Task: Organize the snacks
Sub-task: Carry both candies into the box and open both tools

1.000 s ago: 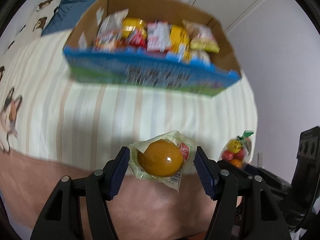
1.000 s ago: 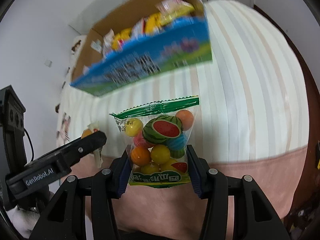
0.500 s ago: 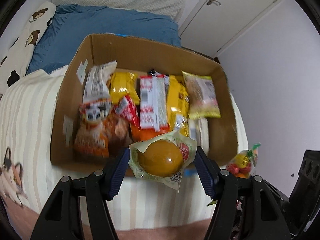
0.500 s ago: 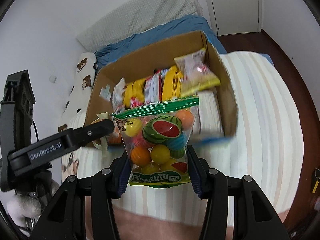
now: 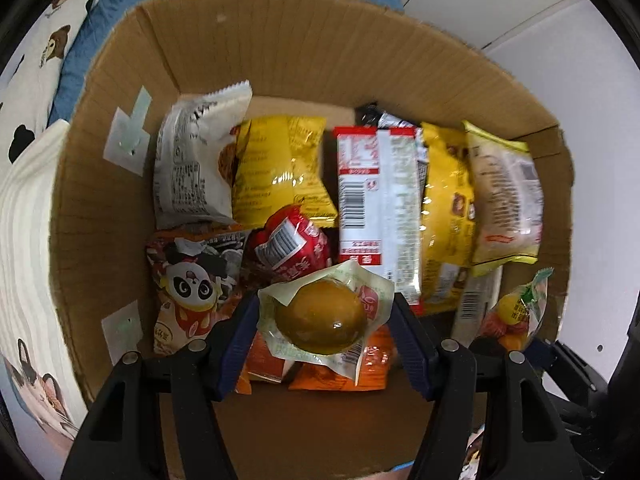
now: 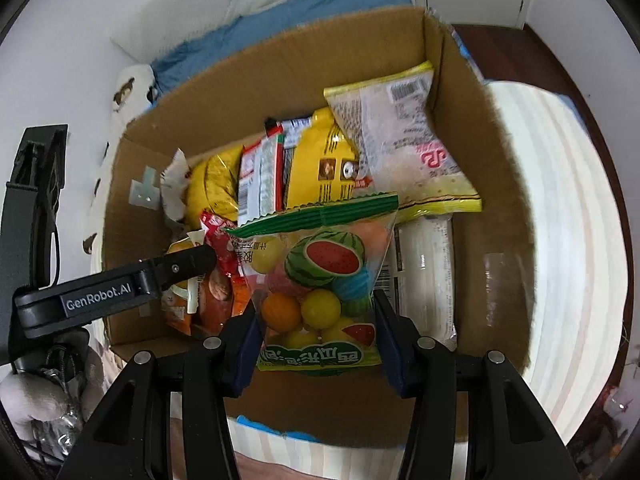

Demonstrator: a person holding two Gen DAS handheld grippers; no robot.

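A cardboard box (image 5: 312,52) holds several snack packets. My left gripper (image 5: 322,320) is shut on a clear packet with a brown egg-shaped snack (image 5: 320,316) and holds it over the box's near part, above orange packets. My right gripper (image 6: 318,320) is shut on a bag of coloured fruit candy balls (image 6: 320,276) and holds it over the box (image 6: 280,64), near its front wall. The candy bag also shows at the right in the left wrist view (image 5: 516,312). The left gripper's finger (image 6: 176,268) and its snack show at the left in the right wrist view.
The box sits on a striped bedspread (image 6: 568,208). Blue bedding (image 6: 280,12) and a white pillow lie behind it. A bear-print cloth (image 5: 48,40) lies to the left. Inside are yellow (image 5: 276,168), white (image 5: 192,160), red-and-white (image 5: 368,200) and panda-print (image 5: 188,284) packets.
Both grippers have moved forward and down over the box with their packets still held. The box now fills both views.
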